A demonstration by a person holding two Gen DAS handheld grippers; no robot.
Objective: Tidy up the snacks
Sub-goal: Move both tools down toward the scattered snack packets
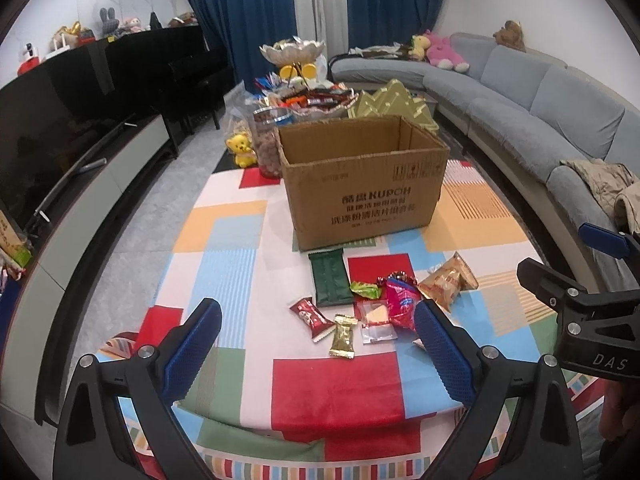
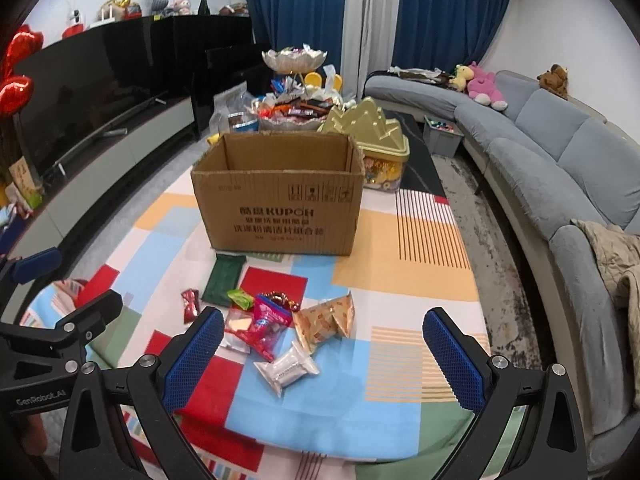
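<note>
Living-room surroundings frame the scene: blue curtains at the back, a grey sofa (image 2: 560, 152) curving down one side and a long black cabinet (image 1: 80, 92) down the other. Between them stands a table (image 1: 224, 240) under a cloth of coloured blocks.

Near the middle of the table sits an open cardboard box (image 1: 360, 184), flaps gone and mouth upward, probably so wrapped snacks can be dropped straight in; its inside cannot be seen from either view. Loose snacks lie in a small heap just in front of it, toward the near edge: a dark green packet (image 1: 330, 280) almost touching the box, a red candy (image 1: 310, 314), a gold candy (image 1: 343, 336), a pink wrapper (image 1: 400, 302), a tan pouch (image 2: 328, 318) and a white packet (image 2: 286, 370) closest to the right side.

Both tools hover over the near edge with nothing in them. The left hand-held gripper (image 1: 318, 340) is spread wide, the red and gold candies lying ahead between its fingers. The right hand-held gripper (image 2: 324, 348) is equally wide, with the white packet between its fingers.

Behind the box, a tiered dish of sweets (image 1: 304, 96), a jar (image 1: 270, 144) and a gold tin (image 2: 376, 148) crowd the far end, leaving little room there. The snacks overlap one another, so lifting one may drag its neighbour.
</note>
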